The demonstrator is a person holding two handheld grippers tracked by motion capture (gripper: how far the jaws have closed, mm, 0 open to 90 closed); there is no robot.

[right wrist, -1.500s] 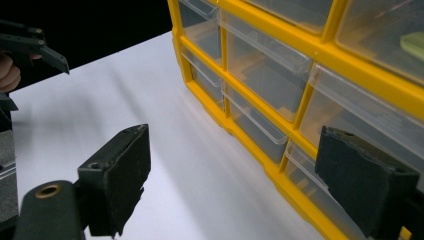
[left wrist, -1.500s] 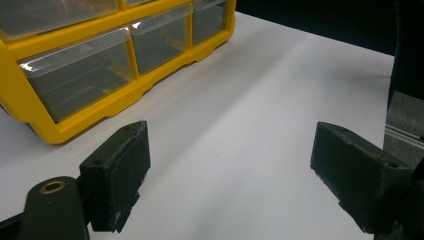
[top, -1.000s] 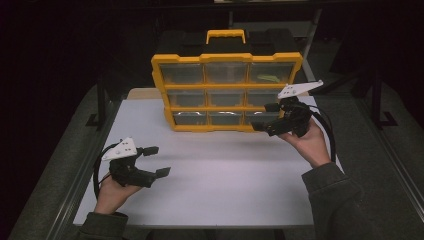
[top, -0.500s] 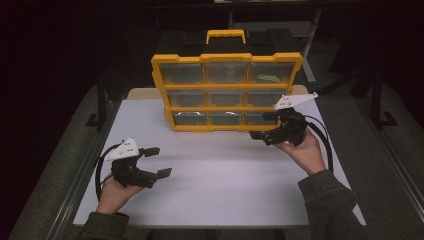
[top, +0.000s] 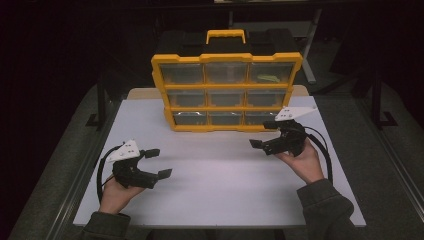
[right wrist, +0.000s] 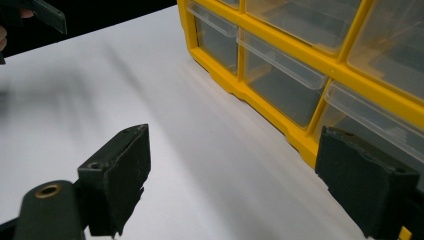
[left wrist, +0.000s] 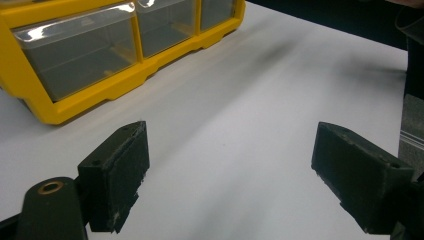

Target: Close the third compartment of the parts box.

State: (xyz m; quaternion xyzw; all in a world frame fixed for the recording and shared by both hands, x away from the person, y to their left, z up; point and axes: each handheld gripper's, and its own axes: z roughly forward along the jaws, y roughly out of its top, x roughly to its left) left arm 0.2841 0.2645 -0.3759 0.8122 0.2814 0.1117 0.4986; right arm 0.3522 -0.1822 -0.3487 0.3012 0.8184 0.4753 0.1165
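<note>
Our right gripper, wide open and empty, waits mid-right near the yellow drawer cabinet; our left gripper too, lower left. No drawer opened yet.

White table, grey floor, dark room w/ dim light.

The left gripper, jaws wide apart, hovers over the white table near the yellow drawer cabinet.

Top right drawer: holds something yellowish, too blurred to identify.
Organizer's back: lost in darkness.
</note>
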